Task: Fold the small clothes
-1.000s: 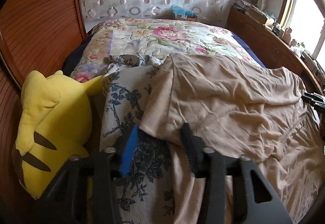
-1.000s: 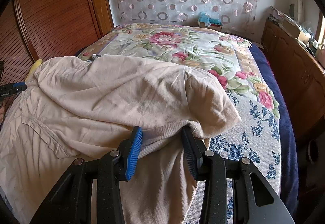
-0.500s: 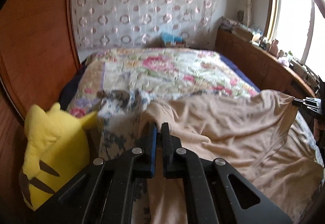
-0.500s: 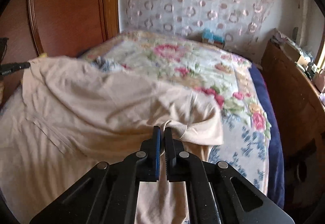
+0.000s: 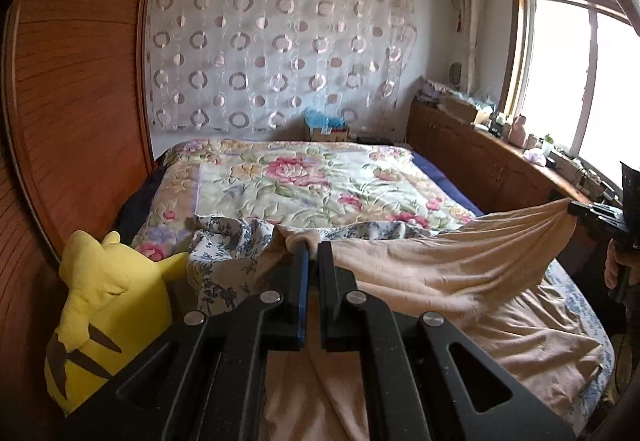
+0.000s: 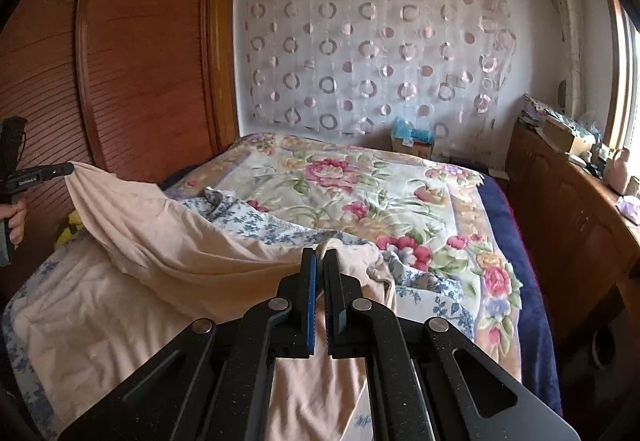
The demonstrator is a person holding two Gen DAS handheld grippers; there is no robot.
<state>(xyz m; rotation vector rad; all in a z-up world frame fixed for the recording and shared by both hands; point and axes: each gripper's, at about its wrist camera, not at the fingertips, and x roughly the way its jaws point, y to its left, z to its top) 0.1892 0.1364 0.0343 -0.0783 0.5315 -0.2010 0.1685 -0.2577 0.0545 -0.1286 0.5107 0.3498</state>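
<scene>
A beige garment point(image 5: 448, 273) lies across the near end of the bed and is lifted at two corners. My left gripper point(image 5: 313, 247) is shut on its left corner. My right gripper point(image 6: 320, 253) is shut on its right corner. The cloth point(image 6: 168, 241) hangs stretched between them, with its lower part resting on the bed. The right gripper shows at the right edge of the left wrist view point(image 5: 588, 211), and the left gripper shows at the left edge of the right wrist view point(image 6: 52, 172).
A floral quilt point(image 5: 296, 181) covers the bed, with a blue-patterned sheet point(image 5: 224, 241) under the garment. A yellow plush toy point(image 5: 104, 305) sits at the left. A wooden wardrobe point(image 6: 140, 61) stands left, a wooden cabinet point(image 6: 568, 209) right, a curtain point(image 5: 272, 57) behind.
Both grippers closed on the garment's corners and rose, lifting the upper edge off the bed. The cloth now hangs taut between them.
</scene>
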